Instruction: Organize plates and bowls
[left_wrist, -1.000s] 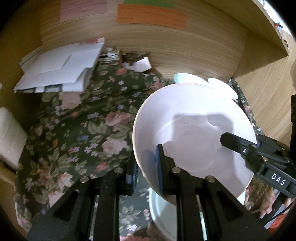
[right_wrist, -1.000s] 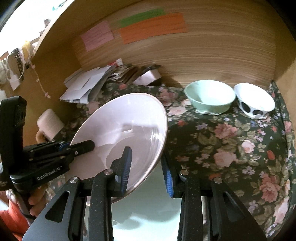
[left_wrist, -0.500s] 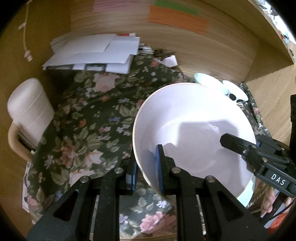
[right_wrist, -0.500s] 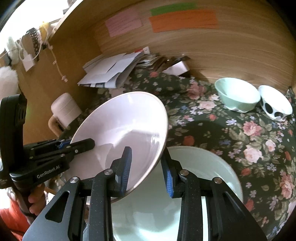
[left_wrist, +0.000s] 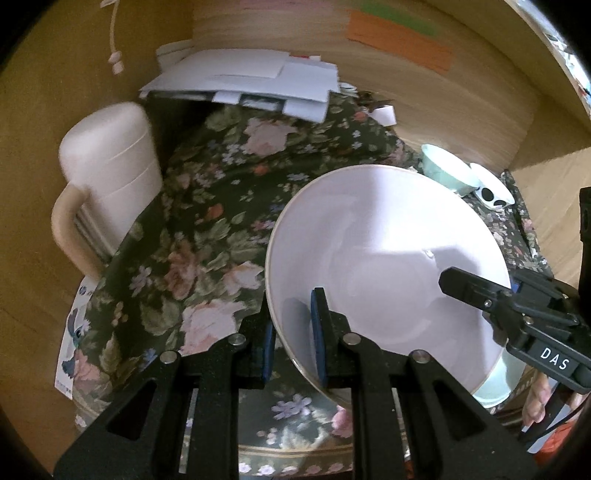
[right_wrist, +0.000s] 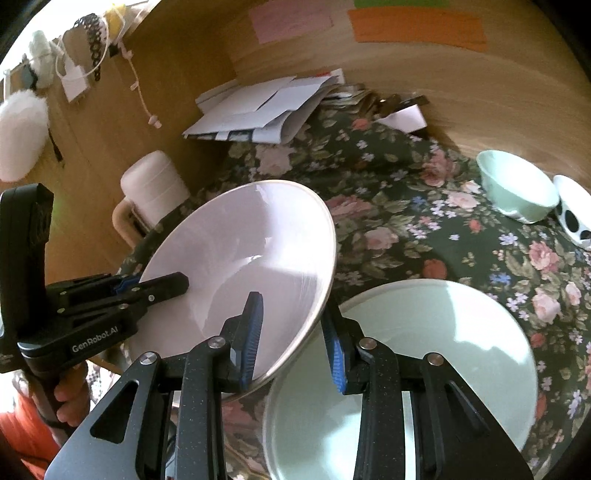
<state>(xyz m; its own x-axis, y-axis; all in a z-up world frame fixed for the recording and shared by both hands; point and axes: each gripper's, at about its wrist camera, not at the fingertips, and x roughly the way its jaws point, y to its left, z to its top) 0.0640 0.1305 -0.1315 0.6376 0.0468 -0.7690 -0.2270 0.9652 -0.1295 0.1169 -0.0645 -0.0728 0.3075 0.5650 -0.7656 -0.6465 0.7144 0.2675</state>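
Both the left gripper (left_wrist: 291, 332) and right gripper (right_wrist: 293, 339) pinch opposite rims of the pink plate (right_wrist: 240, 266), now lifted farther off the green plate (right_wrist: 424, 362). It has travelled leftward over the floral cloth (left_wrist: 207, 229), suggesting relocation elsewhere.

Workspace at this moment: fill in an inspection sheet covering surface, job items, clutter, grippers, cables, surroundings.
Surface: floral tablecloth over the table.
Job's things: large white bowl held tilted above the cloth; pale green plate lying flat; small green bowl beside a black-spotted white bowl at the back.
Clutter: paper stack; cream jug.
Grippers: left gripper and right gripper each clamp the white bowl's rim on opposite sides.
Cables: white cord hanging on the side panel.
Surroundings: wooden walls, coloured notes.
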